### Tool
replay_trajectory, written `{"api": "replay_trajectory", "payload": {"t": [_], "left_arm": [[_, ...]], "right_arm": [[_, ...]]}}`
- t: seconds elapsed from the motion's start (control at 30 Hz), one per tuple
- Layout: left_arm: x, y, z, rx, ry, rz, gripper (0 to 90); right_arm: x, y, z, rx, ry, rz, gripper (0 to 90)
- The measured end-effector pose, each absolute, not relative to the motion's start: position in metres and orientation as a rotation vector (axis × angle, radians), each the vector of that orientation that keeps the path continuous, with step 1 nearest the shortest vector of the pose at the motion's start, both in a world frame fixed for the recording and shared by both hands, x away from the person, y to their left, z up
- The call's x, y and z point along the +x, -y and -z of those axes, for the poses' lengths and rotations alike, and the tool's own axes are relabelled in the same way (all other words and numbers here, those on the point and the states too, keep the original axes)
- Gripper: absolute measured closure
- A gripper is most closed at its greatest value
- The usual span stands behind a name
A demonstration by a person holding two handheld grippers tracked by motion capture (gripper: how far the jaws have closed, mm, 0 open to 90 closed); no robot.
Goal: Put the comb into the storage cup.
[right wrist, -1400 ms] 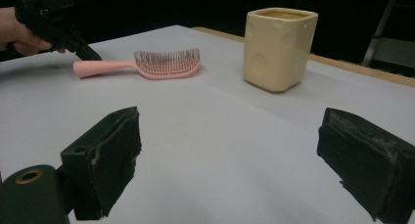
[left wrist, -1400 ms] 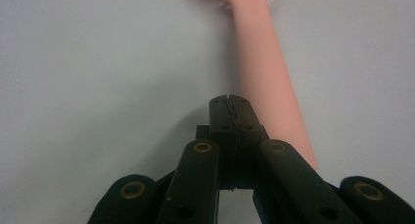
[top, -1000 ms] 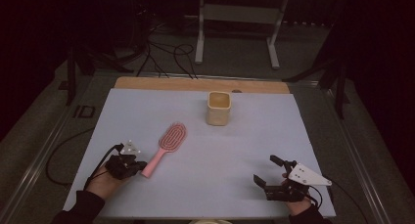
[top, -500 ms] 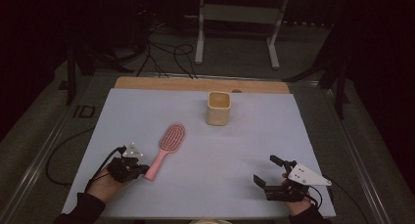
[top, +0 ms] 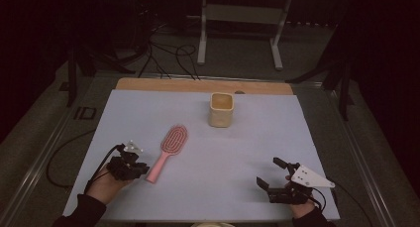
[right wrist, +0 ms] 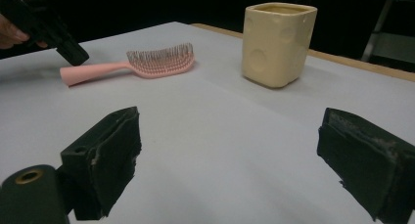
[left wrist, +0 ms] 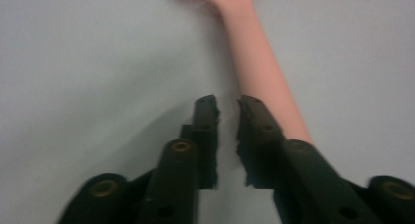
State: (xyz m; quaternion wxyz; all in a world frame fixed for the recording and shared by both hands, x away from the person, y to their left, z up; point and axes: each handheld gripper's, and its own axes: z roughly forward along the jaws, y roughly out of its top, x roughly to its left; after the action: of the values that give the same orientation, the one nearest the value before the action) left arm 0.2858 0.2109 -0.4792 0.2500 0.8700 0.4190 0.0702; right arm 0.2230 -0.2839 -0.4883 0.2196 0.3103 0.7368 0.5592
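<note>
My left tool (left wrist: 227,109), jaws just parted a crack and empty, sits beside the pink hairbrush (top: 167,151) lying flat on the worktop (top: 247,152); it looks light, stiff, smooth plastic, so I'd pinch its slim handle (left wrist: 262,67) mid-length

A pink hairbrush (top: 167,151) lies on the desk (top: 247,152), below-left of the cream cup (top: 221,109). The left claw (top: 140,171), jaws just opening, sits beside the brush's handle end; the right claw (top: 273,176) rests open, well right of the brush.
</note>
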Motion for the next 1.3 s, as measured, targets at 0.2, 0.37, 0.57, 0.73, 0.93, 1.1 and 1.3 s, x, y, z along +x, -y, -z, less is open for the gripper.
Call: {"api": "replay_trajectory", "payload": {"t": [0.2,0.37,0.57,0.73,0.93,1.1,1.3], "left_arm": [[0.288,-0.205,0.472,2.367,-1.147,-0.215,69.1],[0.292,-0.202,0.464,2.352,-1.171,-0.237,59.3],[0.294,-0.195,0.458,2.393,-1.157,-0.250,44.0],[0.298,-0.187,0.455,2.417,-1.169,-0.245,24.0],[0.305,-0.183,0.452,2.421,-1.183,-0.155,0.3],[0.307,-0.176,0.450,2.441,-1.197,-0.184,0.2],[0.313,-0.169,0.448,2.455,-1.217,-0.142,0.2]], "right_arm": [[0.223,0.284,0.488,0.865,-2.039,-1.546,8.7],[0.223,0.284,0.489,0.865,-2.041,-1.541,8.6],[0.224,0.284,0.489,0.866,-2.046,-1.539,8.7],[0.224,0.283,0.490,0.865,-2.050,-1.541,8.7],[0.224,0.283,0.490,0.870,-2.050,-1.538,8.7],[0.224,0.283,0.490,0.872,-2.051,-1.537,8.7],[0.224,0.283,0.490,0.873,-2.054,-1.539,8.7]]}}
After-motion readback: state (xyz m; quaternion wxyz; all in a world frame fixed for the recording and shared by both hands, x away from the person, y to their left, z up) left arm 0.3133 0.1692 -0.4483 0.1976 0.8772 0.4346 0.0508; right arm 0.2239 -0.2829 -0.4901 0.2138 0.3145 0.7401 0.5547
